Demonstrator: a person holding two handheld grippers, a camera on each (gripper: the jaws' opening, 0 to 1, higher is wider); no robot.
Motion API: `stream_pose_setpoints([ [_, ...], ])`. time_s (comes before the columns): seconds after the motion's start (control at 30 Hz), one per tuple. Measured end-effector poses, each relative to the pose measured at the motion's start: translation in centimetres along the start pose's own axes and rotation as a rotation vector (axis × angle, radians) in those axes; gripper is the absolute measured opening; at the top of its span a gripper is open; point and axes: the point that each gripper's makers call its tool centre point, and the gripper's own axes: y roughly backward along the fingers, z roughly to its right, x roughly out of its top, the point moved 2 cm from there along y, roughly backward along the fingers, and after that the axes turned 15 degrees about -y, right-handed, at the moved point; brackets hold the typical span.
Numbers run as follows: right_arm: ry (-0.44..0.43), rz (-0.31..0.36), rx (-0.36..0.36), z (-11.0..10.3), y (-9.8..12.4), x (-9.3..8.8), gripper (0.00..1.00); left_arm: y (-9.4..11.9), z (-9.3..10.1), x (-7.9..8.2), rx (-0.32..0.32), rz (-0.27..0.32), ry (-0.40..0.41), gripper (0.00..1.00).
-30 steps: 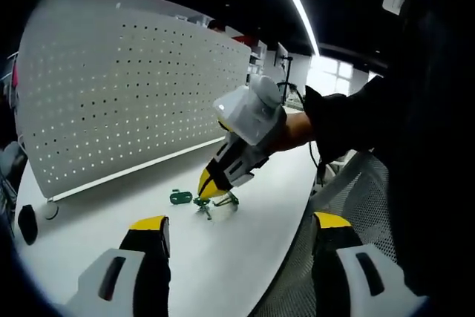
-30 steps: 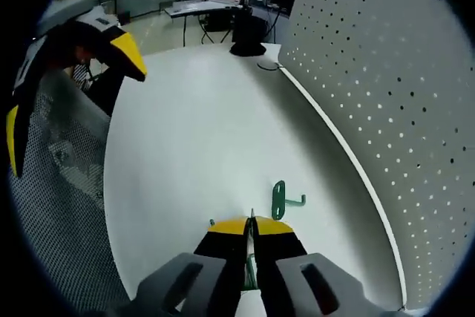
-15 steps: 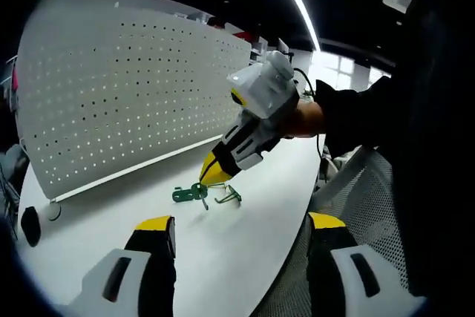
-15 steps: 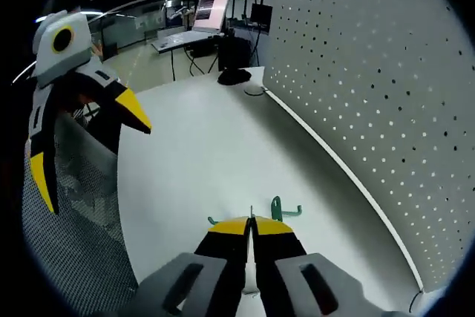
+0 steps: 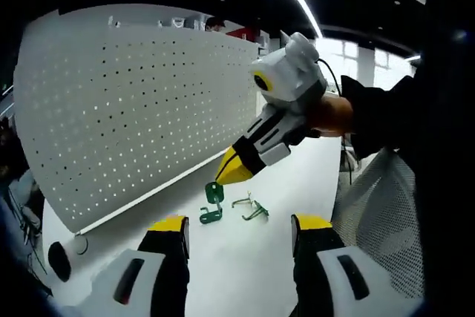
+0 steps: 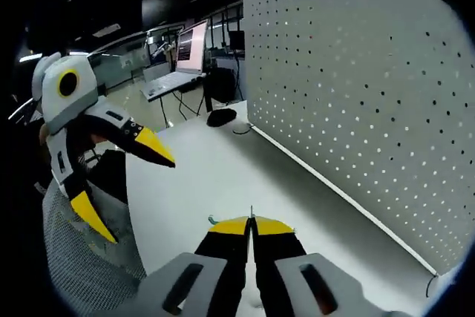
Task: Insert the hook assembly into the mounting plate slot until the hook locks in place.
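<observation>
A white pegboard [image 5: 126, 116] [image 6: 356, 102] stands upright along the table's far edge. My right gripper [image 6: 252, 225] is shut, with a thin metal pin between its yellow tips and a green end sticking out to the left. In the left gripper view the right gripper [image 5: 234, 171] hangs above the table, and a green hook piece [image 5: 214, 197] dangles just under its tips. Beside that is a second green wire hook [image 5: 252, 209]; I cannot tell whether it rests on the table. My left gripper [image 5: 241, 224] [image 6: 126, 187] is open and holds nothing.
The white table [image 5: 245, 280] [image 6: 200, 183] curves along its near edge, with a grey mesh chair back [image 5: 378, 213] [image 6: 82, 272] beside it. A dark round object [image 5: 58, 254] lies at the pegboard's end. Behind the table stands a desk with a monitor [image 6: 194, 38].
My right gripper, still shut, has risen from the table with the green hook piece and now points at the pegboard. The left gripper stayed open and shifted only a little.
</observation>
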Motion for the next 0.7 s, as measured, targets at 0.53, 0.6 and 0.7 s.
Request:
stream_pose_setpoints([
  [0.53, -0.090, 0.082, 0.024, -0.6, 1.7, 2.1, 0.01, -3.8, -1.8, 1.0, 0.118, 0.011, -0.033, 0.25],
  [0.6, -0.085, 0.081, 0.025, -0.7, 1.7, 2.0, 0.01, -4.2, -1.7, 0.9, 0.120, 0.005, -0.030, 0.22],
  [0.7, -0.090, 0.079, 0.028, -0.7, 1.7, 1.9, 0.01, -4.4, -1.6, 0.8, 0.124, -0.001, -0.040, 0.20],
])
